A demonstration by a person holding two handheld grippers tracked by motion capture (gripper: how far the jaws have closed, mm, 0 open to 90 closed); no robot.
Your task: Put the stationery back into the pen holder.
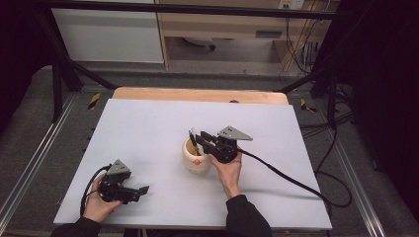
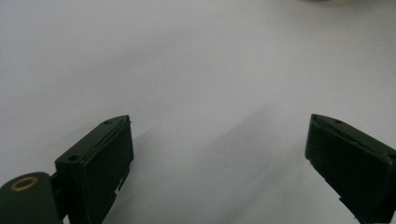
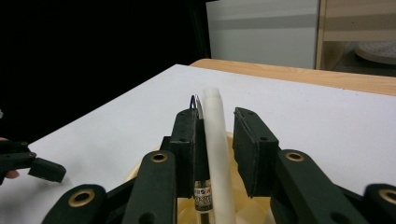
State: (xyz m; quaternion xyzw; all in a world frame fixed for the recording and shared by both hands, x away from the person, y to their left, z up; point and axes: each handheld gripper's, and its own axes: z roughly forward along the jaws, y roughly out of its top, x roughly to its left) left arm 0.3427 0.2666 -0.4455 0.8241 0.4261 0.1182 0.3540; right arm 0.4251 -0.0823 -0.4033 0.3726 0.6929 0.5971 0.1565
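White pen (image 3: 215, 140) and black pen (image 3: 200, 154) stand between the right gripper's (image 3: 212, 140) slightly parted, unpressing jaws.

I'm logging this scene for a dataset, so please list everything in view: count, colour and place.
cup: one, cream with a small orange mark, mid-table, just left of the right claw.
white pen: one, white, standing in the cup between the right claw's jaws.
black pen: one, black with a clip, in the cup against the right claw's left jaw.
table: one, pale grey top, wooden far edge.
left claw: one, black, near-left of the table, jaws wide with nothing between them.
right claw: one, black, over the cup, slightly parted around the pens.
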